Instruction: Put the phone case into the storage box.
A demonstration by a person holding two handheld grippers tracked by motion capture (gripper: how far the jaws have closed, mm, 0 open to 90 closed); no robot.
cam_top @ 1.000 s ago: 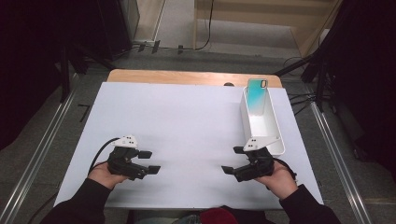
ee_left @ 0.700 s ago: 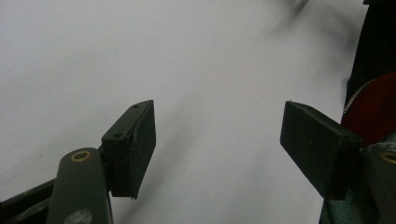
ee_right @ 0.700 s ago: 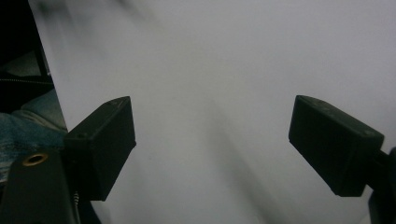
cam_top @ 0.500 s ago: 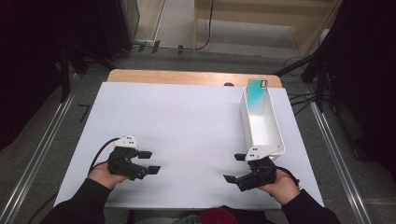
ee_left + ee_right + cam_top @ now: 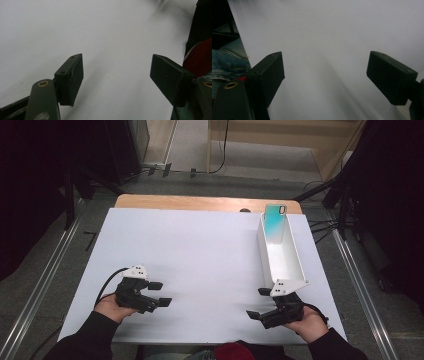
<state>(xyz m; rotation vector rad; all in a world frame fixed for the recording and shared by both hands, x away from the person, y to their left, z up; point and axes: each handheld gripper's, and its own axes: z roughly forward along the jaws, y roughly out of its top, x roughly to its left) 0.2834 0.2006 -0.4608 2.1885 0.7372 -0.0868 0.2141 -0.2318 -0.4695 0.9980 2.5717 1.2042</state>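
A long white open box [image 5: 278,251] stands on the right side of the white table top [image 5: 200,250]. A teal phone-shaped slab [image 5: 275,216] leans at the box's far end. My left gripper [image 5: 160,294] rests near the table's front left, held in a hand, open with nothing between its jaws; its own view has the open left gripper [image 5: 116,75] over bare white surface. My right gripper [image 5: 257,304] sits at the front right, just below the box's near end, open and pointing left; in its own view the right gripper [image 5: 325,73] is likewise open with bare surface between the jaws.
A wooden strip [image 5: 200,202] runs along the table's far edge. Metal rails [image 5: 42,285] flank the table on both sides, with cables and dark stands on the floor beyond. Blue denim [image 5: 224,65] of the person's clothing lies past the table's front edge.
My right gripper has drawn back toward the table's front edge, away from the box's near end. The left gripper has stayed where it was.
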